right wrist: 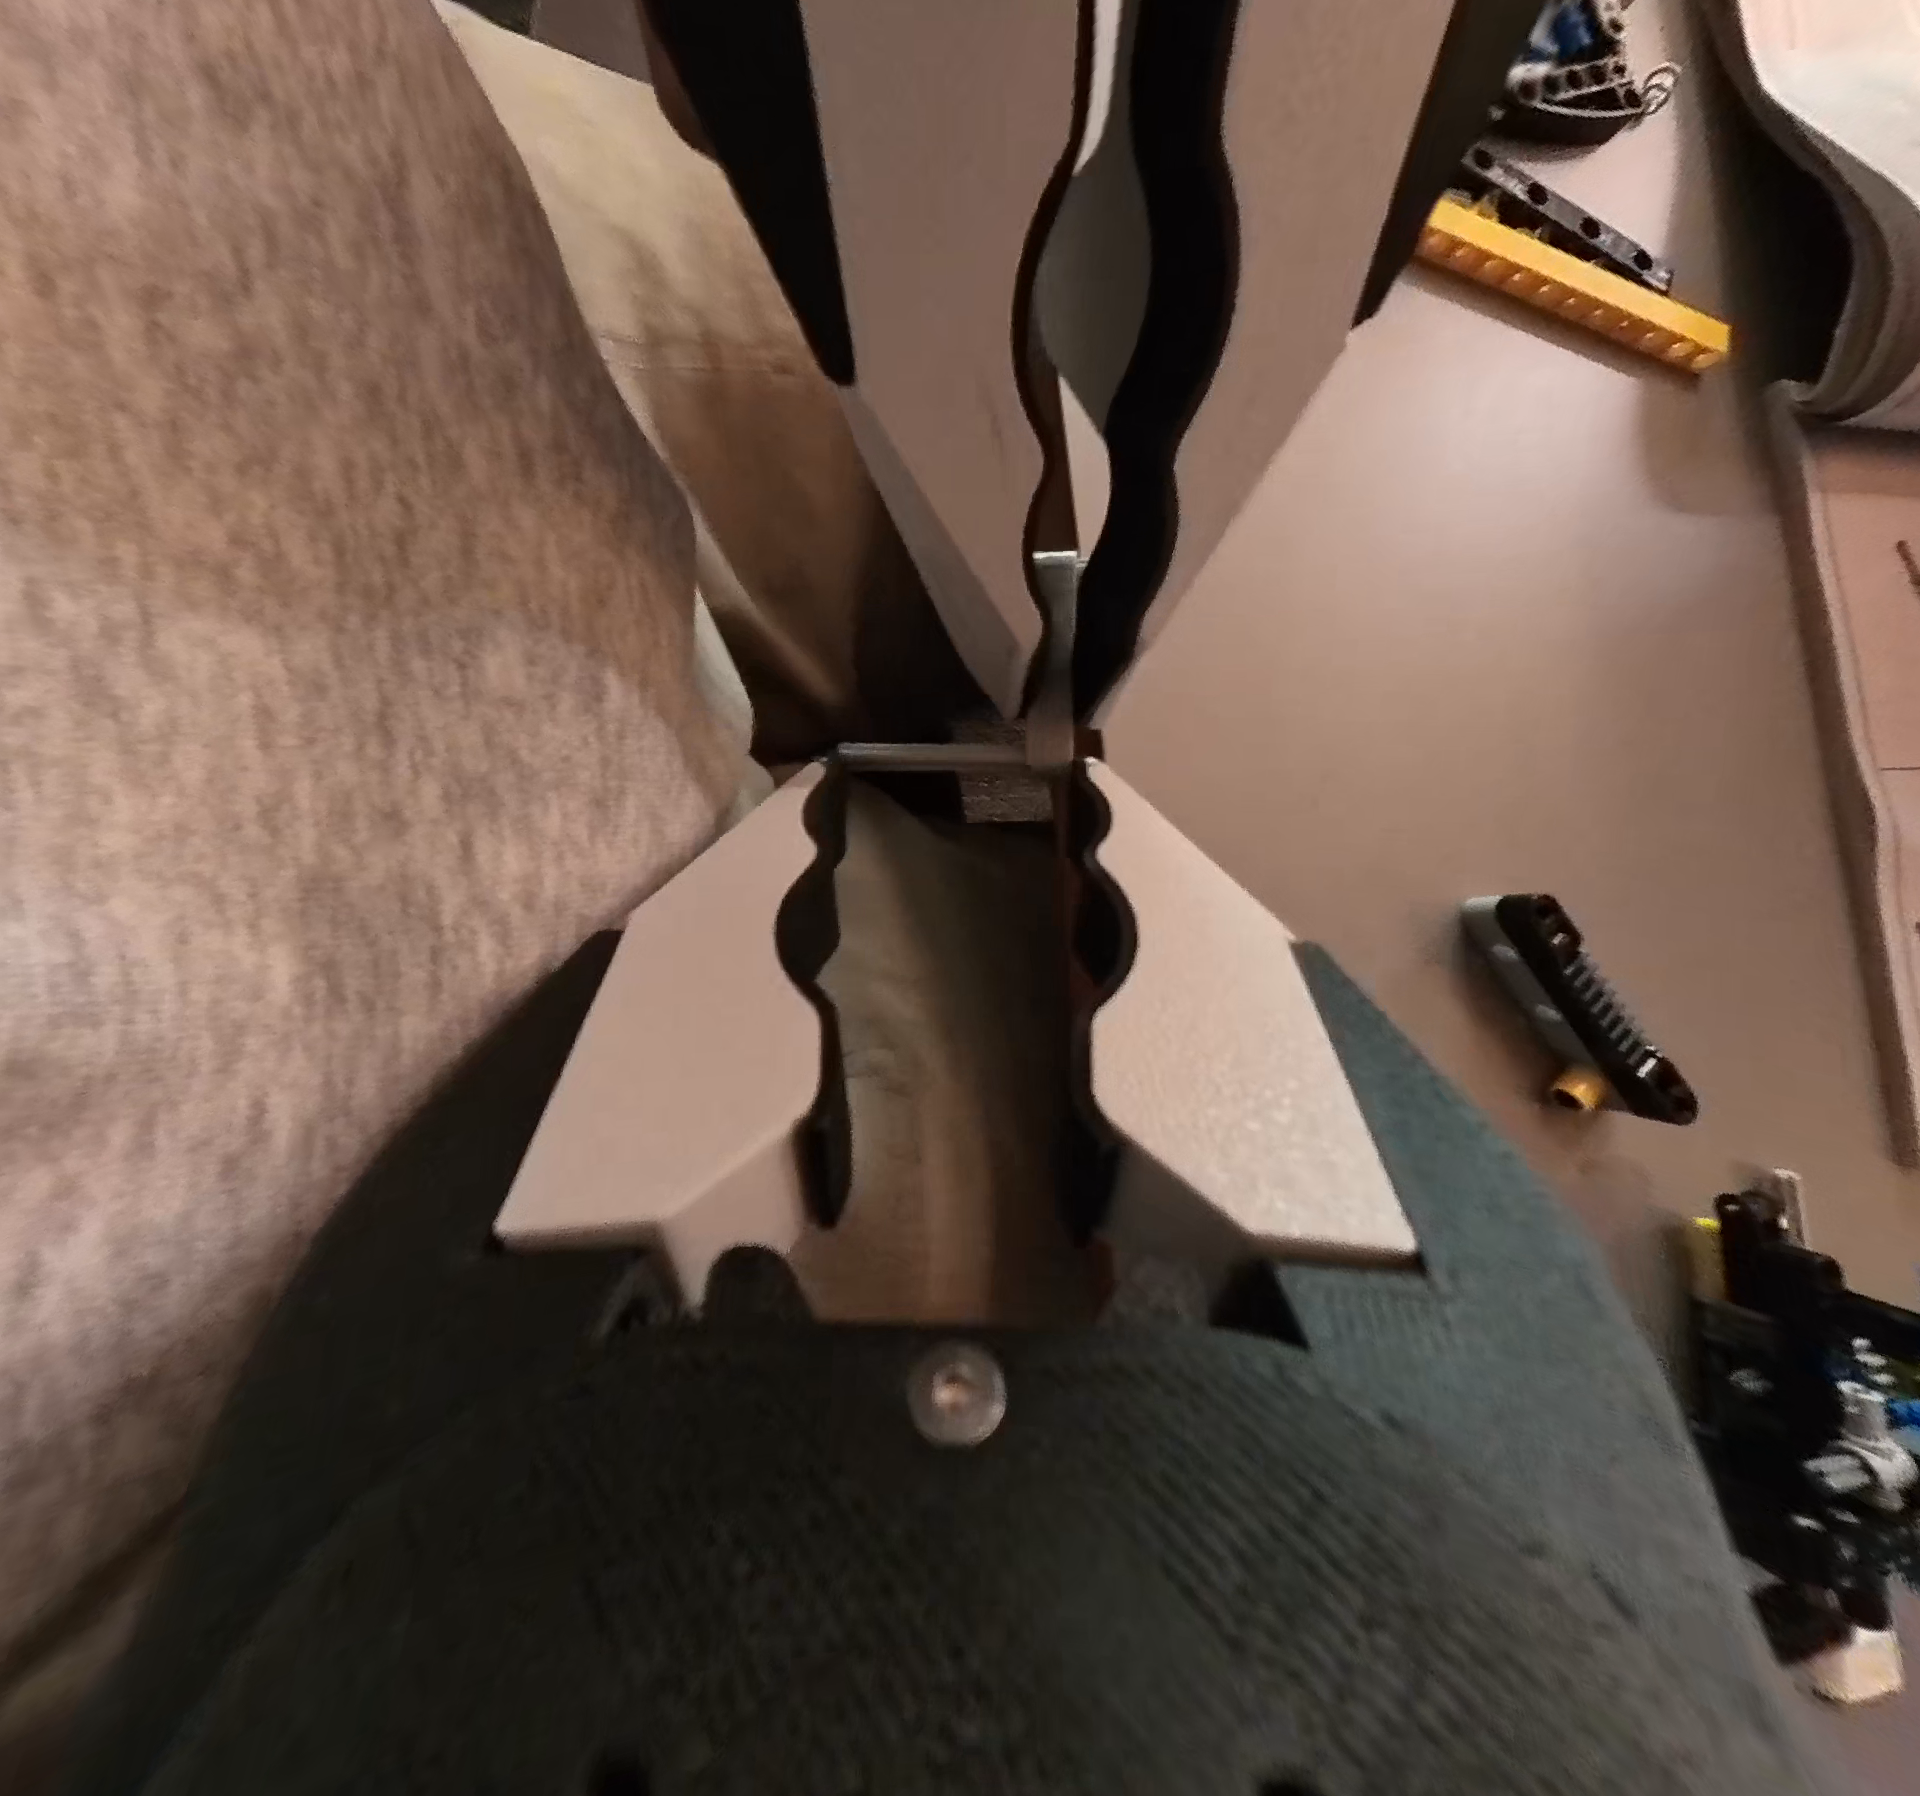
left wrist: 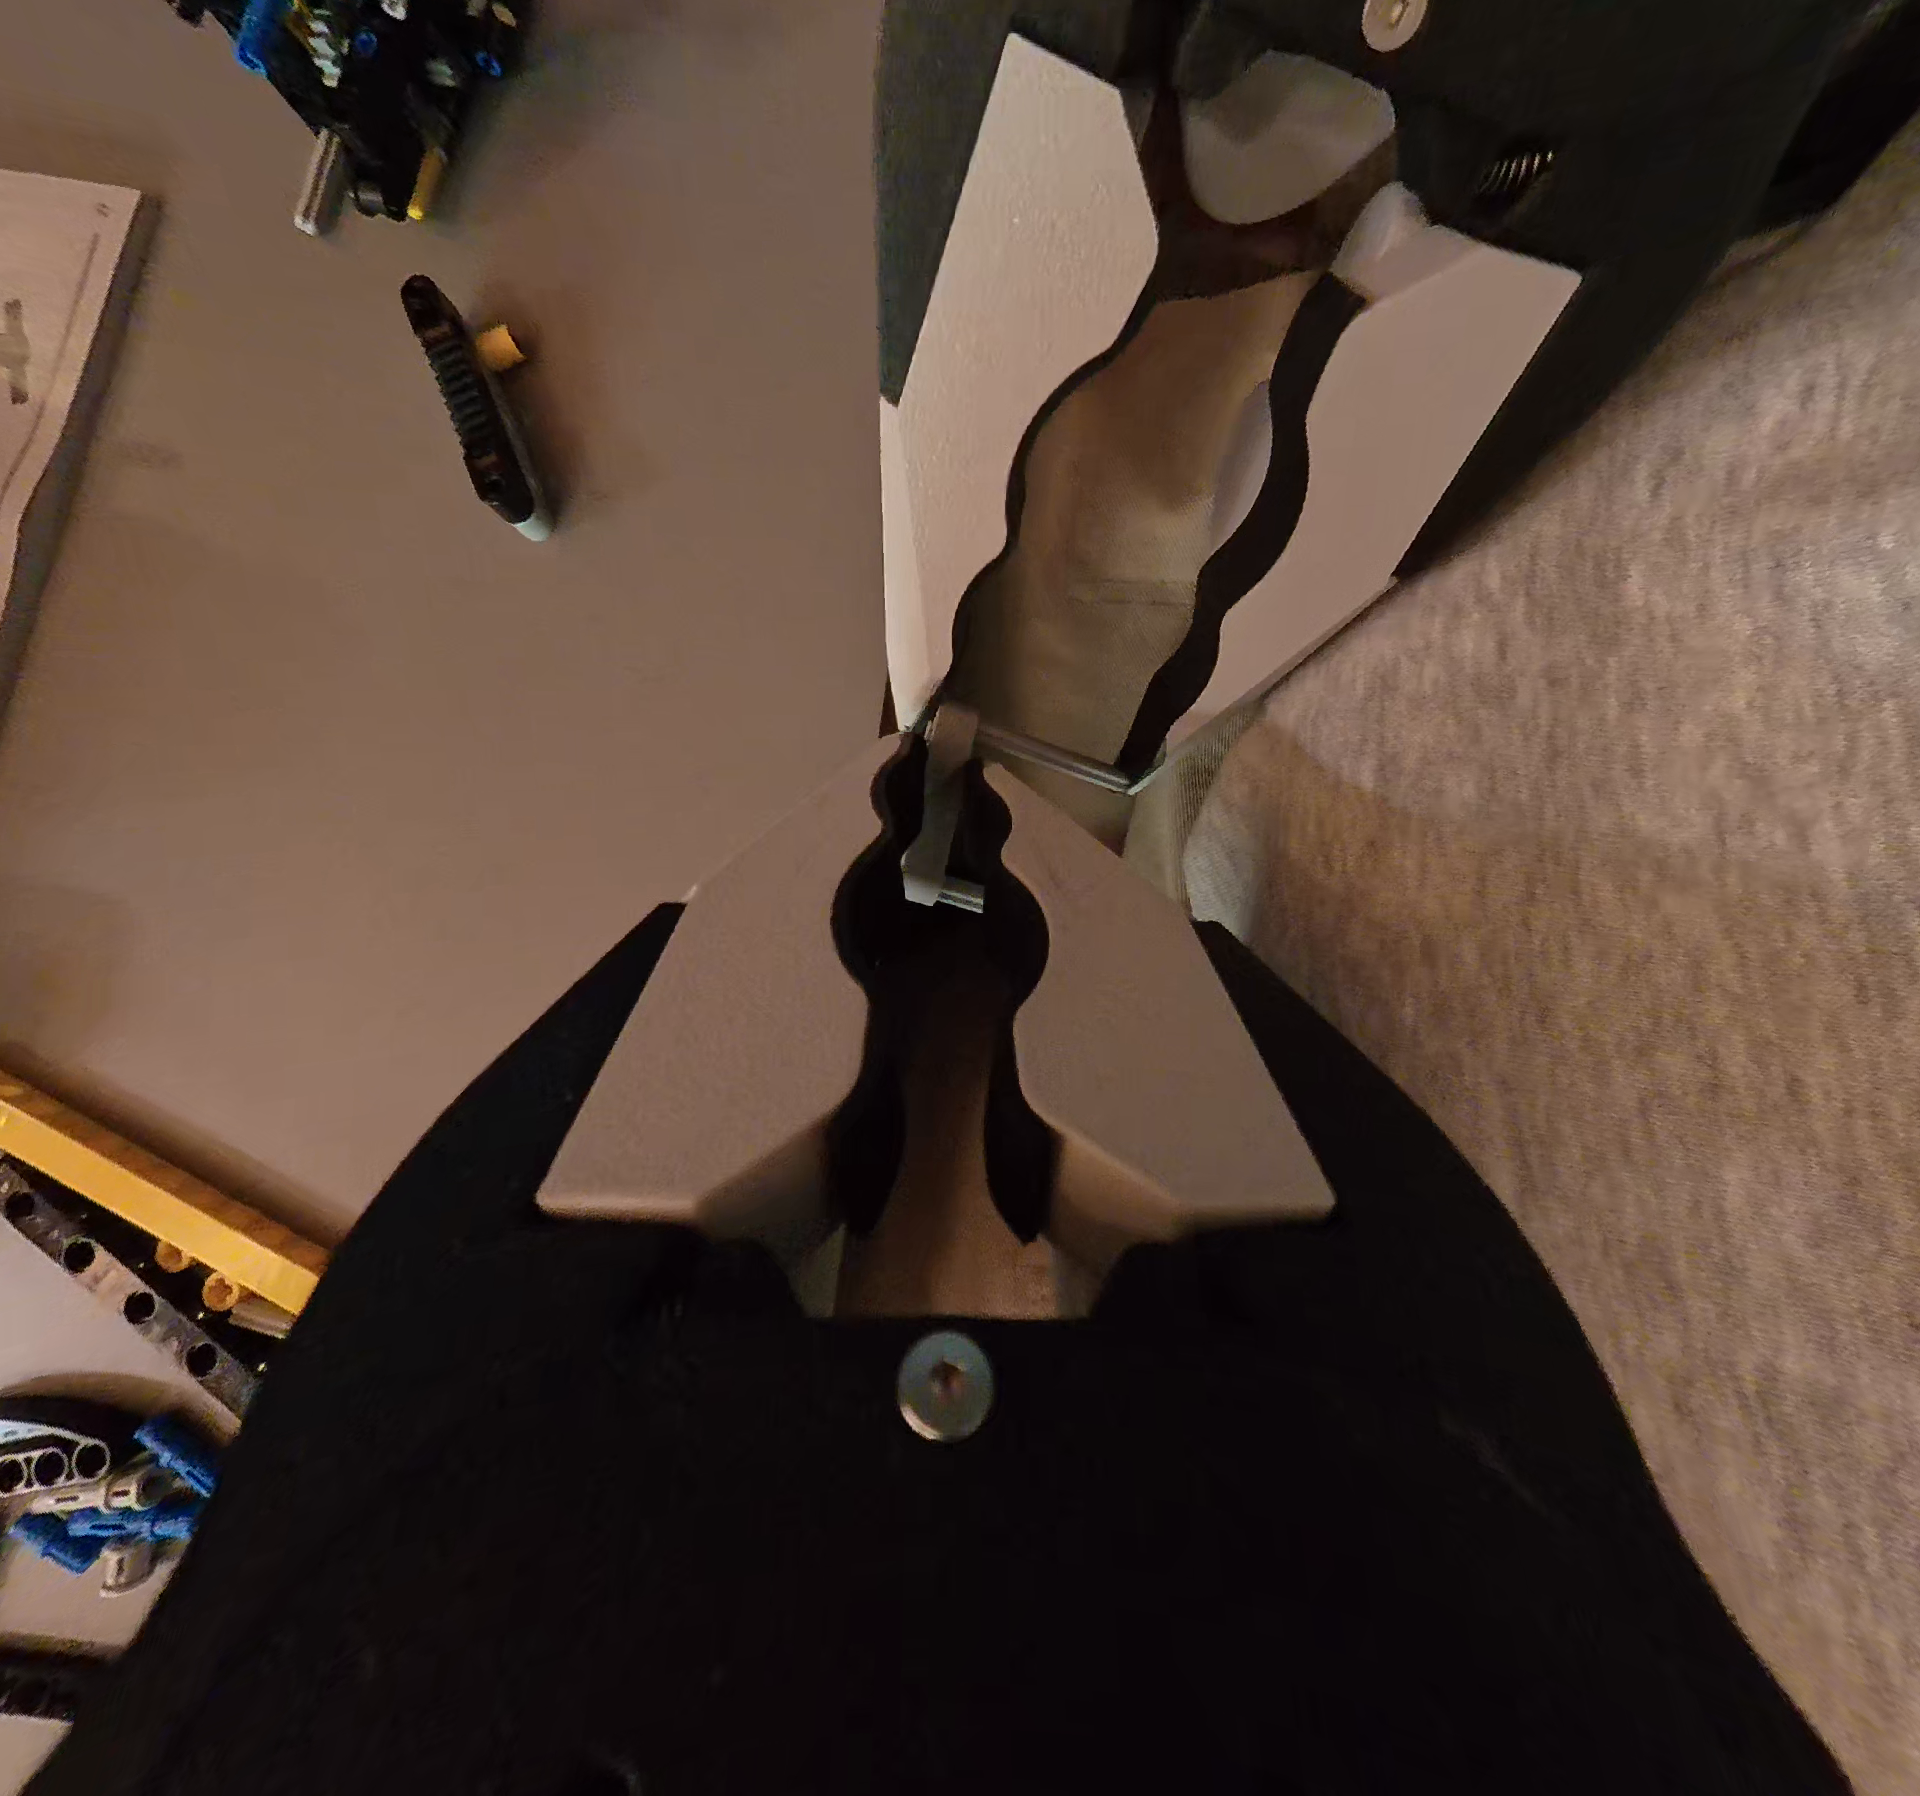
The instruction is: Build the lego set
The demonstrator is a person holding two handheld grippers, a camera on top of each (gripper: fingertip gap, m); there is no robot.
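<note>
Two tools tip to tip: left tool (left wrist: 943, 837) clamping one grey connector (left wrist: 935, 853), right tool (right wrist: 951, 770) spanning one axle (right wrist: 925, 755).

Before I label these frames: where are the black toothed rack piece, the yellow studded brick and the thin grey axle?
black toothed rack piece (left wrist: 473, 396), left wrist view, toothed middle.
yellow studded brick (right wrist: 1569, 300), right wrist view, studded top.
thin grey axle (right wrist: 925, 755), right wrist view, mid-shaft.

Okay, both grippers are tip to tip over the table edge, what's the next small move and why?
Probably slide the thin grey axle, held across the right gripper tips, further through the small grey connector pinched in the left gripper. The two pieces already meet at the tips, so a short straight push should seat them.
</note>
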